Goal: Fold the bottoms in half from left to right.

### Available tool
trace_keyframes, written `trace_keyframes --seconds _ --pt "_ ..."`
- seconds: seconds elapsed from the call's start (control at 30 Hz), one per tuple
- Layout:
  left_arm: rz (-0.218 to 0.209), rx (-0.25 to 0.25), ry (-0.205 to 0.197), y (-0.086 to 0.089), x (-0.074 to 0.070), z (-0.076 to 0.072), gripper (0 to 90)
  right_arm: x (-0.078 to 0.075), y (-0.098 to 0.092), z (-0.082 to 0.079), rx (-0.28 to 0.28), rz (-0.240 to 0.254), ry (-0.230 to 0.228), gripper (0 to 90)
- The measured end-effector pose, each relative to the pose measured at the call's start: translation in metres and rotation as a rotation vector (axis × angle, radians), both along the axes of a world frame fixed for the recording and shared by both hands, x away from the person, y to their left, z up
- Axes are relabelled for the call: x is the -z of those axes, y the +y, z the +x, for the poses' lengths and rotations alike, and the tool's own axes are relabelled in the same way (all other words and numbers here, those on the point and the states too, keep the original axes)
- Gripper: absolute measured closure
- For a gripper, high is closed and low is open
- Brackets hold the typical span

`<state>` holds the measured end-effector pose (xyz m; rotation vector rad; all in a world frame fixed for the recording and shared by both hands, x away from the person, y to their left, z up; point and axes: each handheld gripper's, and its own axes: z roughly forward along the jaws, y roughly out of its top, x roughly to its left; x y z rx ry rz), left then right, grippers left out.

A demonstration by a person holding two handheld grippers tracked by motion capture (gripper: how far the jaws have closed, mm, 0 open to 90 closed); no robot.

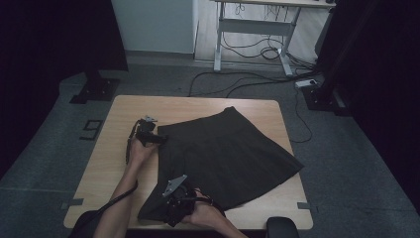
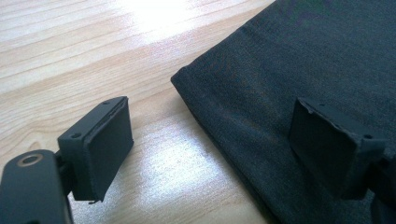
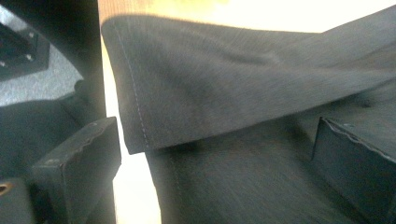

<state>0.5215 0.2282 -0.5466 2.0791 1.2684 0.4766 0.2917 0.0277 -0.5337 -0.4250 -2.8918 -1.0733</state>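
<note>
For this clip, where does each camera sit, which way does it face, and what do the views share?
High view: fixed above the person's side, looking forward and down on the wooden table; both forearms, the left gripper and right gripper show.
Left gripper view: rides the left gripper, facing along its open jaws at a corner of the dark skirt.
Right gripper view: rides the right gripper, facing a folded-over hemmed corner of the skirt at the table's edge; jaws apart.
Shared: all three views show the skirt and the tabletop.

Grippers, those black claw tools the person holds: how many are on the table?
2. The left gripper sits at the dark skirt's far-left corner, jaws open around the cloth edge. The right gripper is at the skirt's near hem, jaws open, by the table's front edge.
</note>
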Motion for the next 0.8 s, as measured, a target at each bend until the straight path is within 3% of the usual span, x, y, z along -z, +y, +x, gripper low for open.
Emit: trace_keyframes --seconds 0.07,0.27,0.43,0.57,0.63,0.67,0.7,0.73,0.77,0.8 --pt "0.0 -0.001 0.0 0.0 0.0 0.0 13.1 0.005 0.003 -0.002 -0.013 -0.028 -0.01 0.7" --pt "0.005 -0.006 0.014 -0.001 0.001 0.002 5.9 0.009 0.01 -0.009 -0.033 -0.084 -0.113 0.5" --pt "0.007 -0.009 0.013 -0.001 0.001 0.002 6.5 0.007 0.009 -0.009 0.003 -0.076 -0.112 8.1" --pt "-0.005 0.011 -0.013 -0.003 0.0 -0.001 18.8 0.004 0.006 -0.006 0.036 -0.067 -0.116 23.8" --pt "-0.01 0.016 -0.017 -0.004 -0.001 -0.002 25.9 0.001 0.003 -0.005 0.041 -0.057 -0.122 42.6" --pt "-0.019 0.036 -0.024 -0.005 -0.001 -0.003 30.6 0.0 0.002 -0.005 0.044 -0.052 -0.122 48.6" --pt "-0.019 0.036 -0.024 -0.005 -0.001 -0.003 35.6 0.0 0.002 -0.005 0.044 -0.052 -0.122 48.6" --pt "-0.025 0.044 -0.03 -0.008 -0.001 -0.004 39.6 0.0 0.0 -0.002 0.057 -0.044 -0.126 60.9" --pt "-0.025 0.044 -0.03 -0.008 -0.001 -0.004 43.3 0.0 0.0 -0.002 0.057 -0.044 -0.126 60.9" --pt "-0.038 0.055 -0.032 -0.01 -0.001 -0.004 48.5 -0.001 -0.002 0.0 0.058 -0.052 -0.14 74.5"
